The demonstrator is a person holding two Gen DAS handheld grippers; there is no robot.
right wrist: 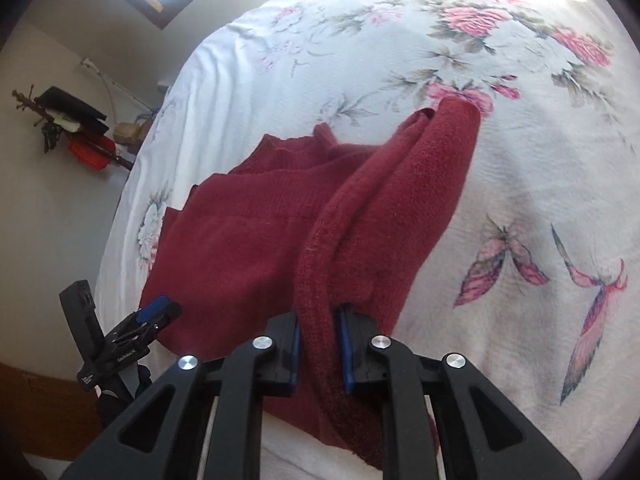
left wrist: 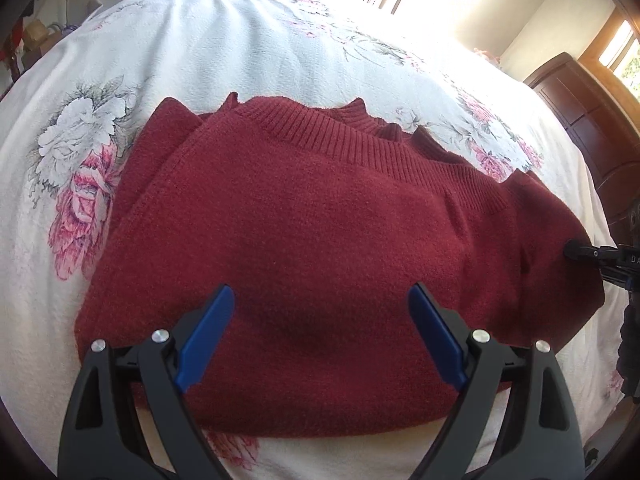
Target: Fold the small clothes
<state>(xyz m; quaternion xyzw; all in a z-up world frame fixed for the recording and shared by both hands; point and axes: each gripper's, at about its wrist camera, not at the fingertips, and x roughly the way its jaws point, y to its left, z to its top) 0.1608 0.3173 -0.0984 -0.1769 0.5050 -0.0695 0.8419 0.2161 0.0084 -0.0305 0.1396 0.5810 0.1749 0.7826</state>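
Black grippers (left wrist: 320, 336), blue-padded jaws, silver screws.

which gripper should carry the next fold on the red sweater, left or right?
Right. The right gripper is already shut on a bunched edge of the red sweater, lifted off the bedspread. The left gripper hangs open over the sweater, holding nothing.

Bed (left wrist: 240, 40) is being covered by white floral bedspread w/ butterflies (right wrist: 520, 256). Strong sunlight is being let in thru window (left wrist: 624, 48); dark wood cabinet (left wrist: 580, 120) is being lit beside it. Cluttered coat rack (right wrist: 72, 128) is being seen against pale wall (right wrist: 48, 220).
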